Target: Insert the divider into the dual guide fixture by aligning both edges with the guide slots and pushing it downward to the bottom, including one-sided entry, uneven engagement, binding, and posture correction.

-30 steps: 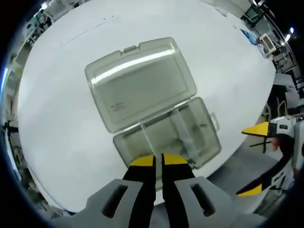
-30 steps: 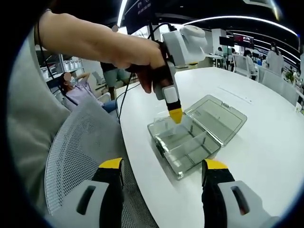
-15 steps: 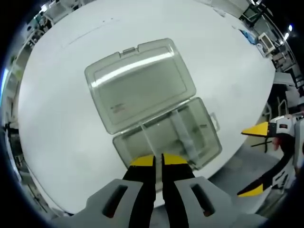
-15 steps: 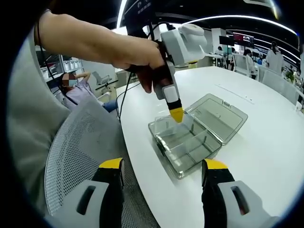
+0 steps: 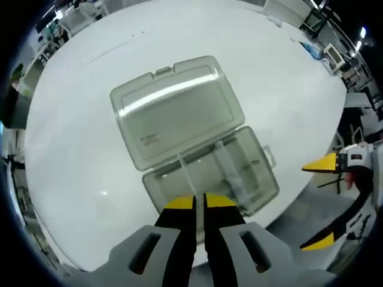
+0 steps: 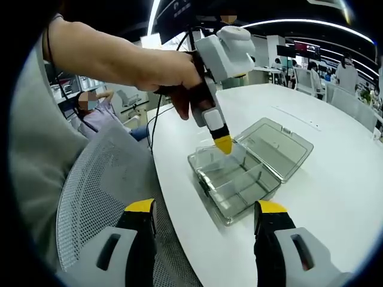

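Left gripper (image 5: 199, 202) jaws pinched on clear divider (image 5: 190, 173), its outline faint, lower edge lost inside open clear box (image 6: 239, 179) near white table (image 5: 72, 149) edge. Right gripper (image 6: 206, 212) jaws wide apart, off table edge.

Bright overhead glare, warped edges

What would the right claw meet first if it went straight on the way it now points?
Probably the near edge of the white table, then the clear open box beyond. The right claw is open and empty; depth is hard to judge.
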